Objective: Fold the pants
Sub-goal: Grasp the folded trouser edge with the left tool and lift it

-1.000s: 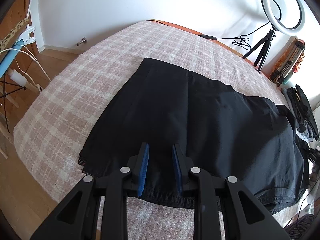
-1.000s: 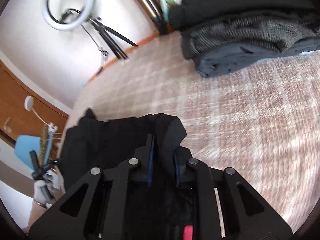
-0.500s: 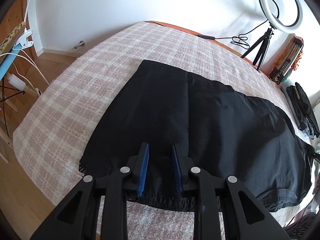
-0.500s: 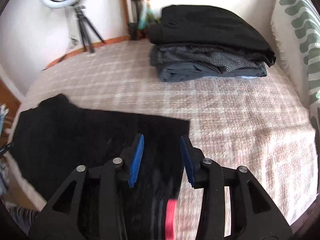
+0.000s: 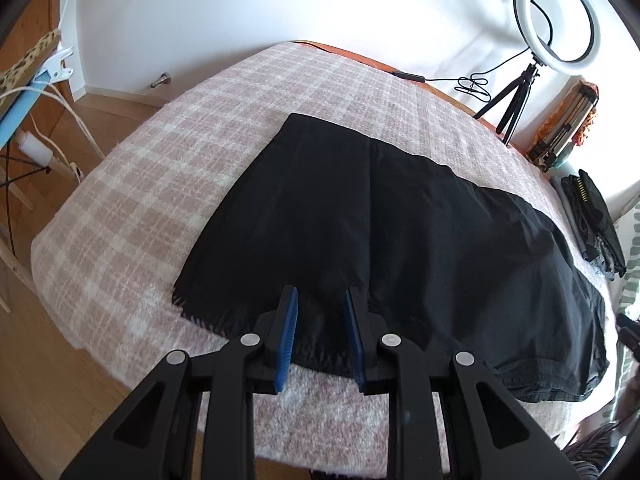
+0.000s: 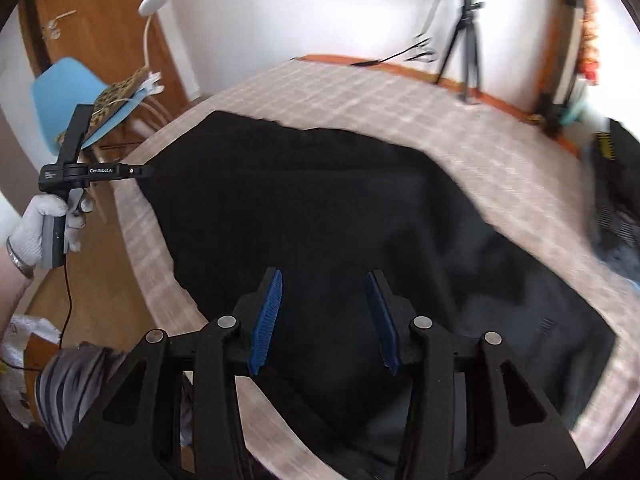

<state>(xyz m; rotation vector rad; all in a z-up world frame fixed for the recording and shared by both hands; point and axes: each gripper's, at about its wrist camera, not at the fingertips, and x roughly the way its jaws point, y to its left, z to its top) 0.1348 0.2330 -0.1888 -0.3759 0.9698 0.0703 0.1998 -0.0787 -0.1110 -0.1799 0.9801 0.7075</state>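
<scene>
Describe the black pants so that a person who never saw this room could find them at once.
Start from the bed with the pink and white checked blanket. The black pants lie spread flat across its middle, near the front edge. Unlike the folded dark clothes stacked at the right end, they are one wide, unfolded sheet of black cloth.

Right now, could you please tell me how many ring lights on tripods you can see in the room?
1. The ring light stands on its tripod past the far right edge of the bed, against the white wall. Others may stand out of view.

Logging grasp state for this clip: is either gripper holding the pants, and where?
Neither. Left gripper and right gripper are open above the black pants.
</scene>
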